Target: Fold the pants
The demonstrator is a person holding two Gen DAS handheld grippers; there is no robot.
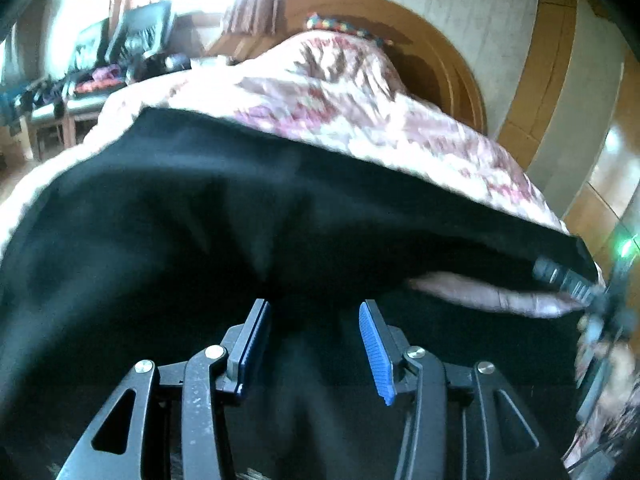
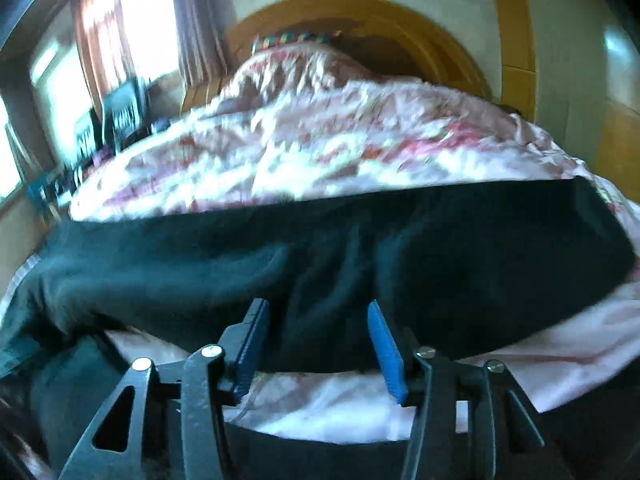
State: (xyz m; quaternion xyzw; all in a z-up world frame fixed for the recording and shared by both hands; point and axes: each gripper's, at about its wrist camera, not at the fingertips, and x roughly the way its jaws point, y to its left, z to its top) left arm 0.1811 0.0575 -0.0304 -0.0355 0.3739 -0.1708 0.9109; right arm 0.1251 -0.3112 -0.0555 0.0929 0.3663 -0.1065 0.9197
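Black pants [image 2: 360, 248] lie across pink quilt [image 2: 320, 152]; both grippers' jaws apparently released above their near edge.

One pair of black fabric pants [image 1: 200, 208]; one pink floral quilt [image 1: 340, 92]; one curved wooden headboard [image 1: 440, 40]; two blue-padded black grippers [image 1: 314, 344] [image 2: 320, 344].

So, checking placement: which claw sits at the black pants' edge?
The right claw: pink floral bedspread shows between its blue pads, below the black fabric pants. The left claw sees only pants.
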